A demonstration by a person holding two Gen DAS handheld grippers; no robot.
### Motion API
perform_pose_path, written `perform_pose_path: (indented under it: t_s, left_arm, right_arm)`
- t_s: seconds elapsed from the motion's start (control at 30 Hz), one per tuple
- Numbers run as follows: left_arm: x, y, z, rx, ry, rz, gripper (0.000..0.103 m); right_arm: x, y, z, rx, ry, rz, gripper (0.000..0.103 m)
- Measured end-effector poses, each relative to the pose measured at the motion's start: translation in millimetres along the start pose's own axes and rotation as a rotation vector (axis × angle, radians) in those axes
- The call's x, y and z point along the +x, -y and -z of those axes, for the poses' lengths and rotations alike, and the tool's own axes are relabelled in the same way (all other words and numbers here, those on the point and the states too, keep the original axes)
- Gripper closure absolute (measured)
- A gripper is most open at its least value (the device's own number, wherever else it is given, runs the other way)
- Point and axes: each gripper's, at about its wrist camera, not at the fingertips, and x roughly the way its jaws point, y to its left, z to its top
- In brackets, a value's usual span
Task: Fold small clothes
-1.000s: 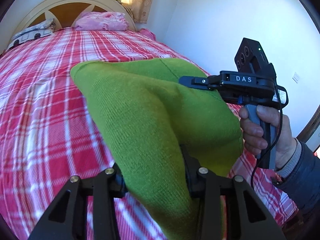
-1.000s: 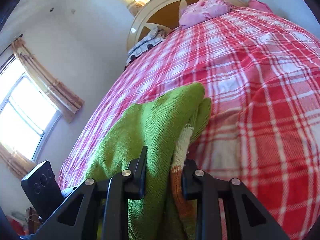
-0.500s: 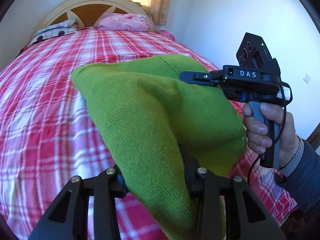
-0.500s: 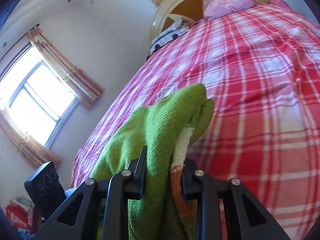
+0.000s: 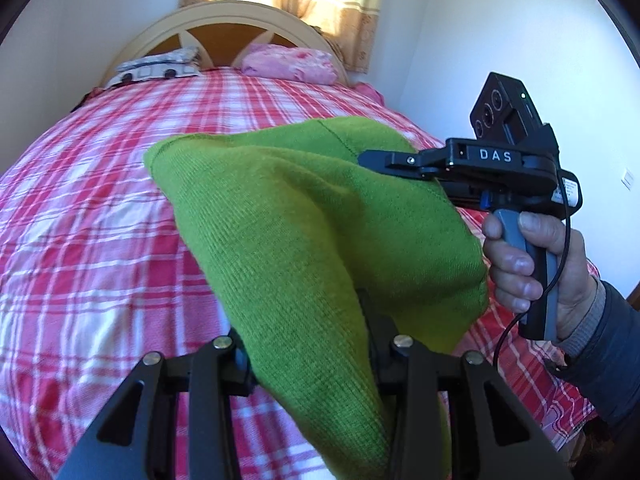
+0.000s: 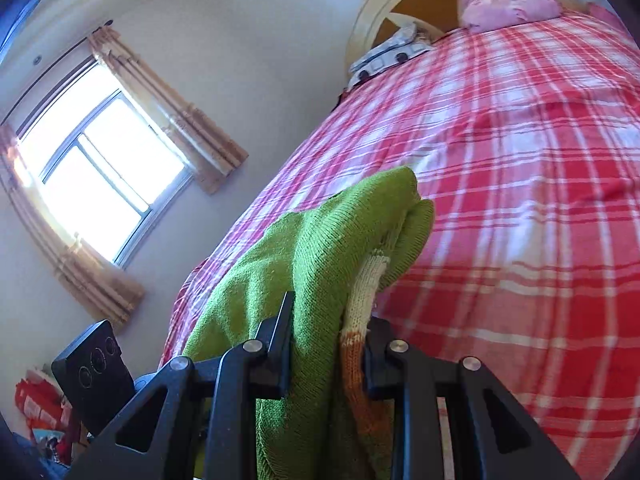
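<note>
**Green knit held up over the bed, both grippers pinching it**

So the green sweater (image 5: 304, 232) is up off the bed, slung between the two grippers. The left gripper (image 5: 308, 344) has its jaws closed on a thick fold of the knit, which bulges up and over between the fingers. The right gripper (image 6: 328, 344) is clamped on another bunch of it, and in the right wrist view there's a cream and orange striped bit (image 6: 360, 320) squeezed in with the green. From the left wrist view you can see the right gripper's fingers (image 5: 384, 159) biting the far right edge of the sweater, with the person's right hand (image 5: 536, 268) wrapped round the grey handle.

Under it all is the bed, covered in a red and white plaid bedspread (image 5: 88, 216). The sweater hangs over the near right part of the bed. At the head end there's a pink pillow (image 5: 290, 62), a grey and white patterned pillow (image 5: 158, 66), and a cream arched headboard (image 5: 224, 16). Curtained window (image 6: 100, 172) on the left wall, white walls otherwise.
</note>
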Motion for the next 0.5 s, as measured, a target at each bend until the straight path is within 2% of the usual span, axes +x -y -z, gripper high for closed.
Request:
perform_pose_path:
  t_s: [0.5]
  left_arm:
    - [-35, -55, 19, -0.087, 0.048, -0.097, 0.063]
  right_arm:
    - [78, -61, -8, -0.073, -0.101, -0.069, 0.076]
